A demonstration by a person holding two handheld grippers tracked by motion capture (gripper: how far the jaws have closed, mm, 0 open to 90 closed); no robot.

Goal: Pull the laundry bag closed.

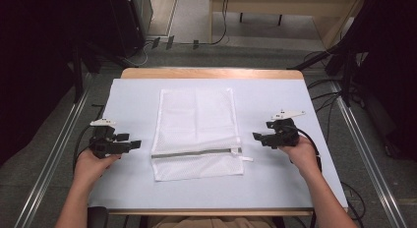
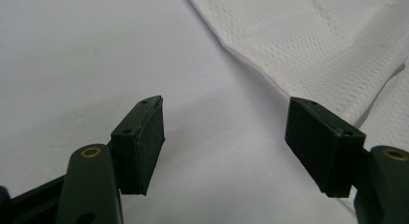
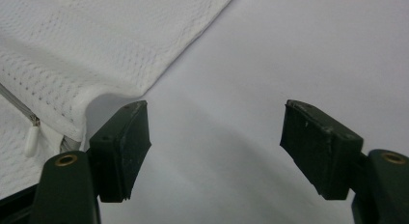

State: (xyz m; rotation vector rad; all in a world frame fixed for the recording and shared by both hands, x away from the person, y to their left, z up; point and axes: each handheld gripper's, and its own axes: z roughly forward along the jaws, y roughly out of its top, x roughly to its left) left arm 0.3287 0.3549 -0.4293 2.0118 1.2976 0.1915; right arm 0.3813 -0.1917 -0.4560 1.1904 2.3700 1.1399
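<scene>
On the table (image 1: 133, 98), both grippers, left (image 1: 135, 144) and right (image 1: 256, 136), gape empty beside the mesh bag (image 1: 196, 132); next we'd grab its edges.

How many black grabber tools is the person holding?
2. The left gripper is in the hand left of the white mesh bag; the right gripper is in the hand on the bag's right. Both are open and hold nothing. None seem hidden.
</scene>
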